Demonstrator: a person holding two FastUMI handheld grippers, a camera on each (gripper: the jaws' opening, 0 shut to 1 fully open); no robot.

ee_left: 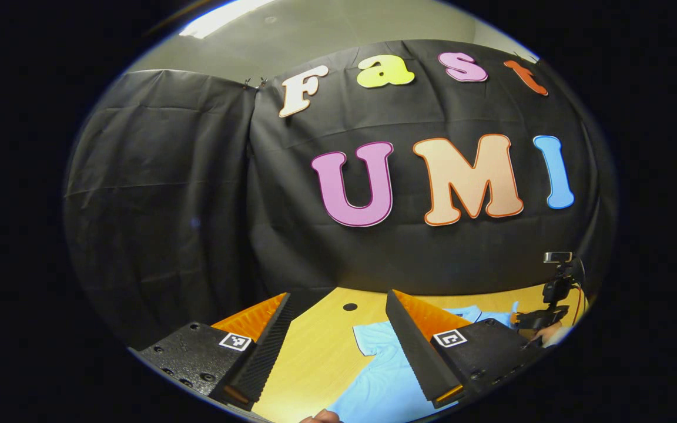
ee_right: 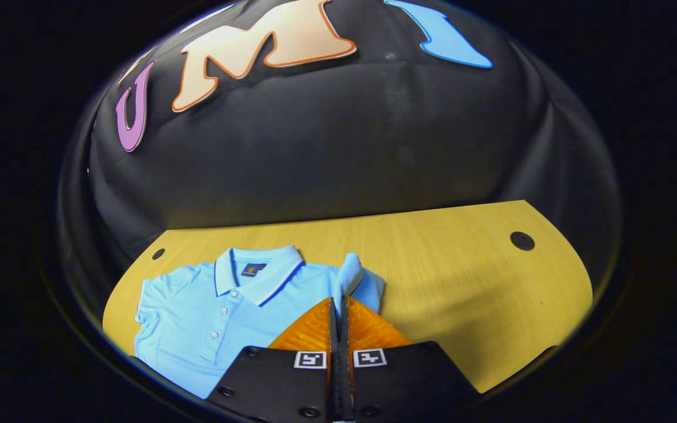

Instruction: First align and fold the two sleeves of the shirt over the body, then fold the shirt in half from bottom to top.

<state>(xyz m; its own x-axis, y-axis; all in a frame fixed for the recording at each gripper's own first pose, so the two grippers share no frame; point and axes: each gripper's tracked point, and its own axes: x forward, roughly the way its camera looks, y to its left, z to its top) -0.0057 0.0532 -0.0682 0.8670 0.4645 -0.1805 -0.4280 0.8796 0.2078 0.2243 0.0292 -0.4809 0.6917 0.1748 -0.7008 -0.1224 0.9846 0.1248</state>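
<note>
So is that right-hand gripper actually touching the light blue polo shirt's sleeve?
Touching. In the right gripper view, the right gripper has its fingers closed together on the light blue polo shirt's sleeve, which rises bunched from between the tips.

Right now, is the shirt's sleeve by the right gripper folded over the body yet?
Not yet. The right gripper is shut on the sleeve, pinching it up off the table; the shirt lies spread.
</note>
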